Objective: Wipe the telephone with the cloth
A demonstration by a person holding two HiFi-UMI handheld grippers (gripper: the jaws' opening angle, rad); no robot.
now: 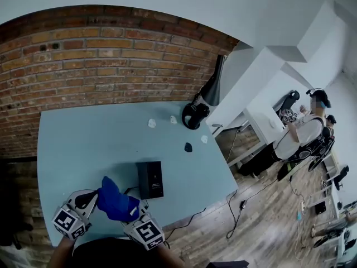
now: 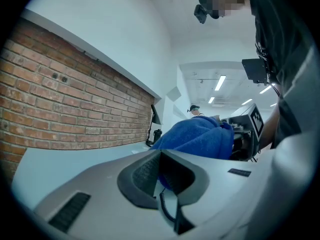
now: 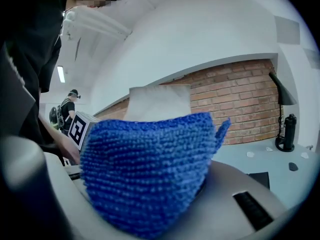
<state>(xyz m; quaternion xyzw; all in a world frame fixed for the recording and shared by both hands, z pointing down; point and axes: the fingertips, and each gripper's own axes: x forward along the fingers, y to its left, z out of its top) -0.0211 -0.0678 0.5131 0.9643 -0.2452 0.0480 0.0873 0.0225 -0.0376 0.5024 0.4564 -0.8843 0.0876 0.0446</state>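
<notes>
Closest in, the left tool (image 1: 87,201) clamps the grey telephone handset (image 2: 95,184) above the desk's (image 1: 83,144) near edge. The right tool (image 1: 131,211) pinches the blue cloth (image 1: 114,200), pressed against the handset. Just beyond sits the black base (image 1: 150,178).

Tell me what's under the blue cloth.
The left hand-held gripper and right hand-held gripper hold the blue cloth over the near edge of the table. The cloth covers the spot directly beneath. The black box sits beyond it, uncovered.
</notes>
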